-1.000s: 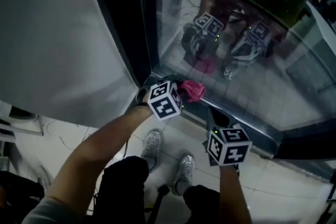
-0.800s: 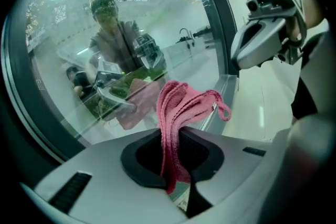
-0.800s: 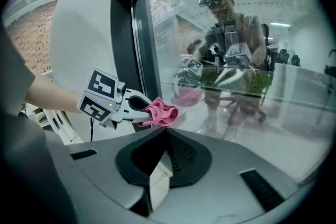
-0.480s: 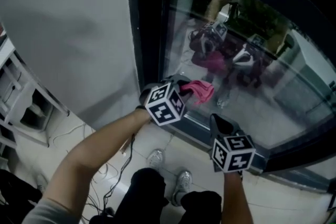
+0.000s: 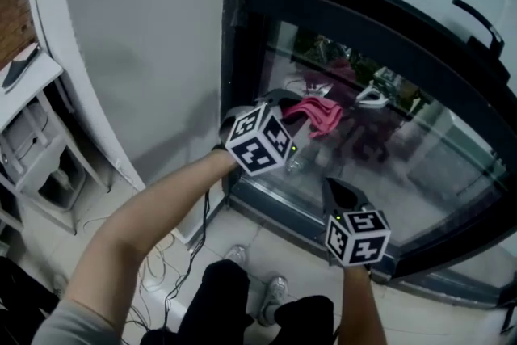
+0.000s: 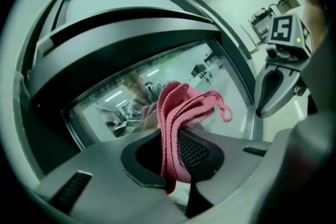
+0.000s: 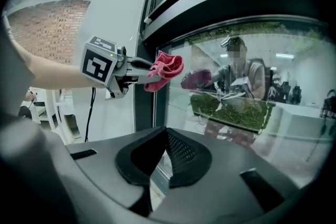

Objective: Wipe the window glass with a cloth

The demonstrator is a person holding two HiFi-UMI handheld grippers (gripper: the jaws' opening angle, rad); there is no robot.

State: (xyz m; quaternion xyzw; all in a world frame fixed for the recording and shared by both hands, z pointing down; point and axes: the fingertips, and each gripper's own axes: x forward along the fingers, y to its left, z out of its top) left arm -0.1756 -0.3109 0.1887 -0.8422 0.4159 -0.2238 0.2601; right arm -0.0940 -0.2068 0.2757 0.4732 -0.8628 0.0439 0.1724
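Half out of left gripper [image 6: 176, 136], pinched between pressed jaws: pink cloth [image 6: 185, 107], near window glass's [image 5: 404, 174] upper left corner. Right gripper [image 7: 164, 147] closed, empty. Could slip loose if dragged hard across glass.

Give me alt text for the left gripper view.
The left gripper clamps a folded pink cloth in its jaws, held up before the window glass in its dark frame. The right gripper shows at the right edge.
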